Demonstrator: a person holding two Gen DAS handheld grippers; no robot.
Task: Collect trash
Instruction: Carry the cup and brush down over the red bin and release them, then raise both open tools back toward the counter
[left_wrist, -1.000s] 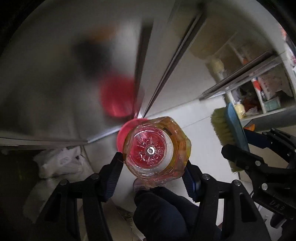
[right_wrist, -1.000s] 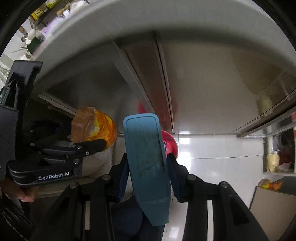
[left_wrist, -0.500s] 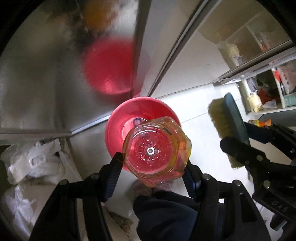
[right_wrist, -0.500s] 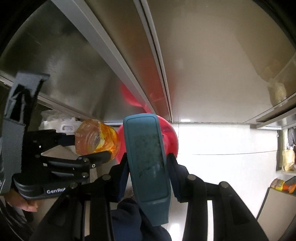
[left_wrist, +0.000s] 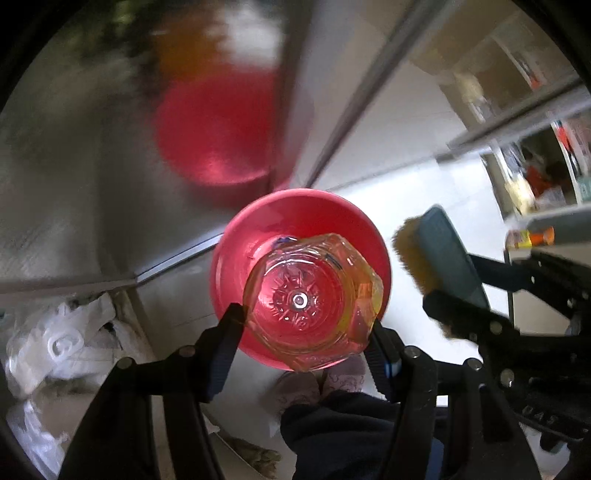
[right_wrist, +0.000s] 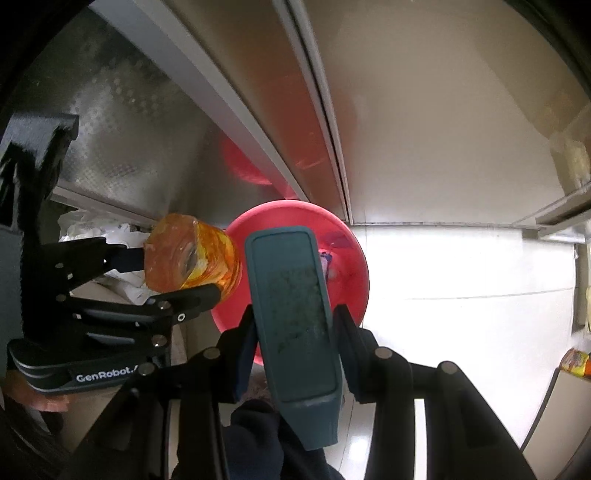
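Note:
My left gripper (left_wrist: 308, 325) is shut on a clear orange-tinted plastic bottle (left_wrist: 310, 299), seen bottom-first in the left wrist view; the bottle (right_wrist: 192, 260) also shows at the left of the right wrist view. It hangs right over a red round bin (left_wrist: 295, 218) on the floor; the bin (right_wrist: 347, 266) has something small inside. My right gripper (right_wrist: 295, 328) is shut on a teal scrubbing brush (right_wrist: 295, 310), held upright beside the bin. The brush (left_wrist: 439, 254) shows its yellow bristles in the left wrist view.
Steel cabinet doors (right_wrist: 406, 110) stand right behind the bin and mirror it. White plastic bags (left_wrist: 62, 343) lie at the left under the counter. Shelves with packets (left_wrist: 535, 177) are at the right. A dark sleeve or leg (left_wrist: 343, 432) and a light-tiled floor (right_wrist: 461, 280) lie below.
Both grippers have come down with their loads; the red bin has grown much larger and nearer under the bottle. The grips on the bottle and brush look unchanged.

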